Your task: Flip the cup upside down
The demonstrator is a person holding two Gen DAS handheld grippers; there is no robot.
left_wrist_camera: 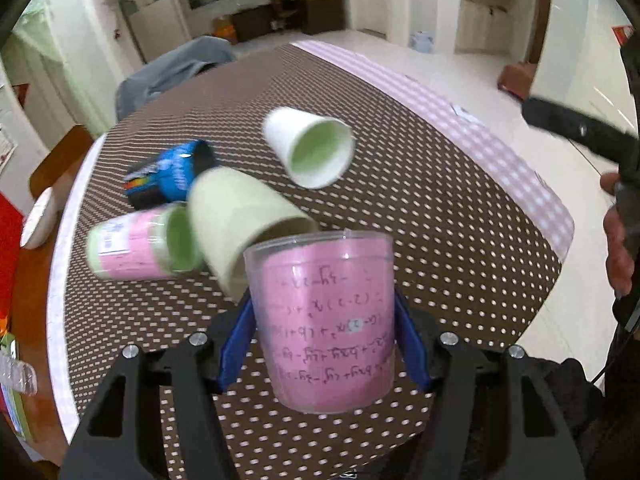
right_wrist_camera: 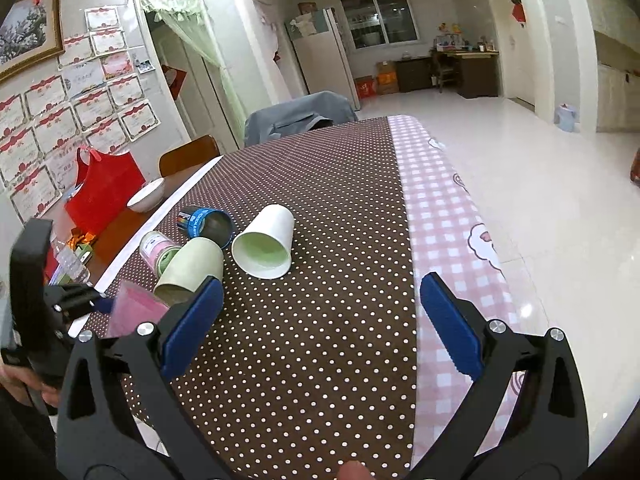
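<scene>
Pink-lined clear cup (left_wrist_camera: 326,324) clamped in the left gripper (left_wrist_camera: 325,340)
It hangs above the dotted tablecloth (left_wrist_camera: 420,216); only the right wrist view shows the right gripper (right_wrist_camera: 320,324) spread apart, gripping nothing, near the white cup (right_wrist_camera: 264,247).

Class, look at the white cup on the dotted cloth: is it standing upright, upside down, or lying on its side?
On its side. The white cup lies on the cloth, its open mouth facing the camera, green inside showing.

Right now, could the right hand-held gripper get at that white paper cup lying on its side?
Probably yes. The right hand-held gripper is open and empty, and the white paper cup lies ahead of it with only bare dotted tablecloth between. The pale green cup lies off to the left, apart from it.
</scene>
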